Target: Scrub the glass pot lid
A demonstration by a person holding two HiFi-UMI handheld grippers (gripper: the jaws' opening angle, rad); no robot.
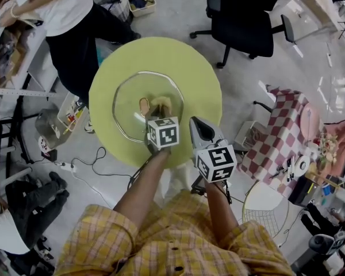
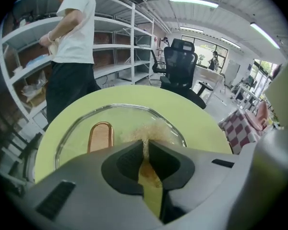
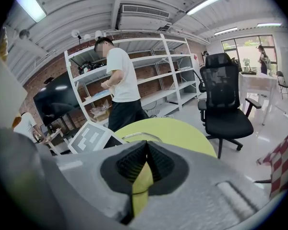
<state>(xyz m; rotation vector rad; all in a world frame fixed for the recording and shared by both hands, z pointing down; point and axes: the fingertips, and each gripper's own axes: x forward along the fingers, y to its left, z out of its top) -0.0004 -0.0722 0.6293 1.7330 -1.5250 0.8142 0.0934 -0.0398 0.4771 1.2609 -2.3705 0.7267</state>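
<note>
The glass pot lid (image 1: pixel 132 117) lies flat in the middle of a round yellow-green table (image 1: pixel 201 91), its brown handle (image 1: pixel 144 106) on top. My left gripper (image 1: pixel 156 115) is over the lid's right part, shut on a tan fibrous scrubber (image 1: pixel 161 103) that rests on the glass. In the left gripper view the scrubber (image 2: pixel 148 132) sticks out past the shut gripper (image 2: pixel 145 146), with the handle (image 2: pixel 101 135) to its left and the lid's rim (image 2: pixel 67 138) around it. My right gripper (image 1: pixel 196 123) hovers over the table's near right edge, off the lid, shut and empty (image 3: pixel 146 145).
A person in a white shirt (image 1: pixel 66 16) stands at the table's far left, by shelving (image 2: pixel 125 37). A black office chair (image 1: pixel 247 16) is beyond the table to the right. A checked-cloth table (image 1: pixel 282 134) stands at the right. Cables (image 1: pixel 92 163) lie on the floor.
</note>
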